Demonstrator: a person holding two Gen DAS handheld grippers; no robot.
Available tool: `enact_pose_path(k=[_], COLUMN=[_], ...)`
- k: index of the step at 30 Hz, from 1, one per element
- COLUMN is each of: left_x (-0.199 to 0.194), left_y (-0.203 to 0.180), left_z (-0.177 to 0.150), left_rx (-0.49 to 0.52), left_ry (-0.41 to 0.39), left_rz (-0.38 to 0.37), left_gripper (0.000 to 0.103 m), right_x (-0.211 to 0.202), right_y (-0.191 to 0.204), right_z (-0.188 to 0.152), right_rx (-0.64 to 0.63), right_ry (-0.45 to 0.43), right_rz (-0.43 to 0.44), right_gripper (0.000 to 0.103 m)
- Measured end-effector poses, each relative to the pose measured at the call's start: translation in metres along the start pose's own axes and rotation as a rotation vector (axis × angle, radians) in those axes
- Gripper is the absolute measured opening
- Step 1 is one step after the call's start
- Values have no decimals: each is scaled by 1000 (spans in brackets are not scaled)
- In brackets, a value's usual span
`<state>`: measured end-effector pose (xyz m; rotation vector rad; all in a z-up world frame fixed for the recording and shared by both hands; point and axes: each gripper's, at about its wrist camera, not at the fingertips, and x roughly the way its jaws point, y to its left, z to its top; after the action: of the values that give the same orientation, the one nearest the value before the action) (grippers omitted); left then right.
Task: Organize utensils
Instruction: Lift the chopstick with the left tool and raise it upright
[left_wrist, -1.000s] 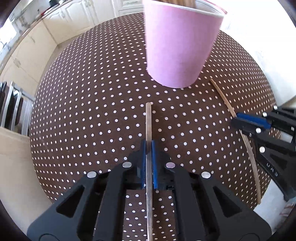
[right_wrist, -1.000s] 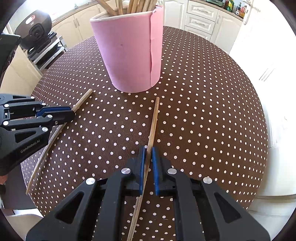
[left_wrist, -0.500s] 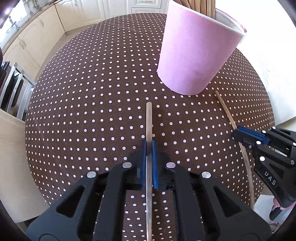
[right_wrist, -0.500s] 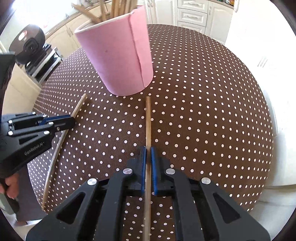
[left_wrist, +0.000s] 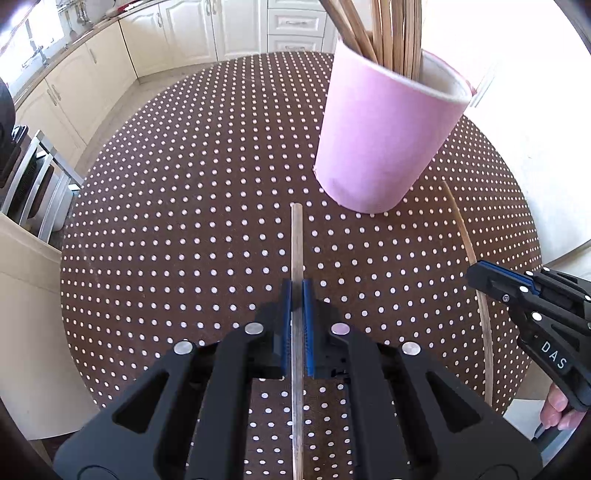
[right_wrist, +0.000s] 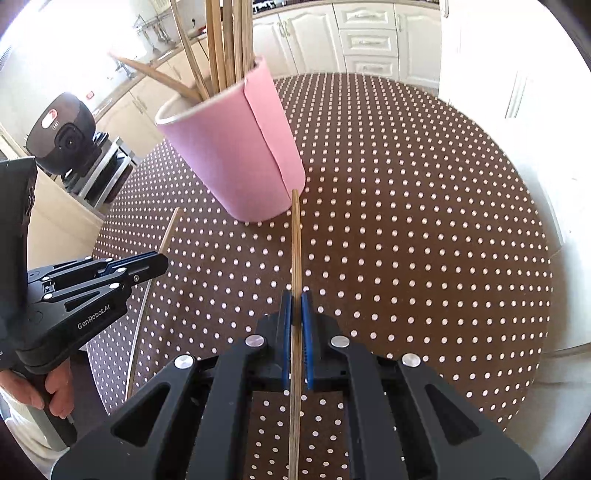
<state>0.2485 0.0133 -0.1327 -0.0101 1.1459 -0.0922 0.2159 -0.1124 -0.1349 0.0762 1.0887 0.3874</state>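
Pink holder is the one obstacle on an otherwise open dotted table

From the left gripper (left_wrist: 296, 291), the pink cup (left_wrist: 384, 144) full of upright sticks (left_wrist: 397, 35) blocks 1 o'clock; bare tablecloth (left_wrist: 177, 206) lies open from 9 to 12; the right gripper (left_wrist: 476, 271) crowds 3 o'clock, its stick (right_wrist: 295, 236) ending just beside the cup's base

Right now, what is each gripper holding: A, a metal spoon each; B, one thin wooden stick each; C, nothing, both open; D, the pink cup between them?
B: the left gripper is shut on one thin wooden stick, and the right gripper on another thin wooden stick.
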Motion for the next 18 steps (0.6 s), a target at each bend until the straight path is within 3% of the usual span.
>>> enact_pose_path(k=[18], left_x=[-63], left_y=[17], left_z=[-2], left_rx=[-24], left_ry=[-148], left_rz=[1], left_gripper=[7], right_x=[-54], right_y=[-8], right_z=[-11], right_rx=[36], right_ry=[-202], right_rz=[27], right_gripper=[5])
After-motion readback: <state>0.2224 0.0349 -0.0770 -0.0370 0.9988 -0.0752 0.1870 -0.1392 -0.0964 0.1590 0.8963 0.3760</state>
